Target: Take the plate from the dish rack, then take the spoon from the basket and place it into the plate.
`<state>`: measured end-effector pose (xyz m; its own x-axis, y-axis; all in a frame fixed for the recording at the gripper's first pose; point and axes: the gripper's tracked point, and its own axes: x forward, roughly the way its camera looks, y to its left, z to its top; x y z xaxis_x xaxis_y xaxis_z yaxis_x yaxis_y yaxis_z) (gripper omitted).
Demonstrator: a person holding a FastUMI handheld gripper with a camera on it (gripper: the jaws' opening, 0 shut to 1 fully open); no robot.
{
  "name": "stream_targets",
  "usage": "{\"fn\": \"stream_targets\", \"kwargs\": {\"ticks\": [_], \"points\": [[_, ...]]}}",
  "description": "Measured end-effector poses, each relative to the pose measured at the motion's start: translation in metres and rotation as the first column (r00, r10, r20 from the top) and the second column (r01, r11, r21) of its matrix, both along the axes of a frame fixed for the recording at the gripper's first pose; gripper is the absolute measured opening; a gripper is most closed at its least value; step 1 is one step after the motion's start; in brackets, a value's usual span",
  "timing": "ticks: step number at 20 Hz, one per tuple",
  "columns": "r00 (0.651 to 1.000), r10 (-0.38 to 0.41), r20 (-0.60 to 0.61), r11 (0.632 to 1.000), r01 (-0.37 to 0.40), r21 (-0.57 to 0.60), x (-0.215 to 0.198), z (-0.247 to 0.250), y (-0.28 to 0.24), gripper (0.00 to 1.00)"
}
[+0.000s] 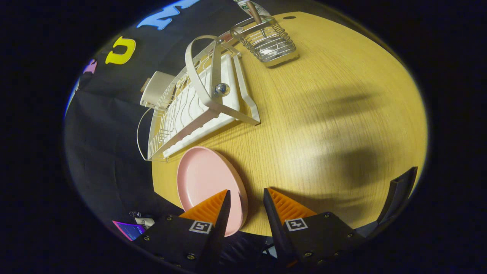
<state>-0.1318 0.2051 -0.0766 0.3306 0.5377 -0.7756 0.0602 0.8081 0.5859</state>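
Claw [246, 198] open, fingers apart, nothing between them. Plate [207, 182] pink, lying flat on wooden bench [323, 114] near its edge; left finger overlaps plate's near rim, right finger over bare bench beside plate. Rack [198, 102] white, empty of dishes, just beyond plate, at bench's edge against black cloth wall. Basket [266, 43] wire, well beyond fingers, next to rack's far end. Spoon [254, 15] standing in basket, brown handle sticking up and leaning. Shadows across bench on right.
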Motion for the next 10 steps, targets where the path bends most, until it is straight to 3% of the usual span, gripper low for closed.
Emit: {"fn": "stream_targets", "kwargs": {"ticks": [7, 10], "points": [[0.998, -0.038, 0.051, 0.999, 0.037, 0.02, 0.011, 0.022, -0.014, 0.55], [0.99, -0.094, 0.107, 0.996, 0.093, 0.015, 0.033, 0.039, -0.032, 0.55]]}}
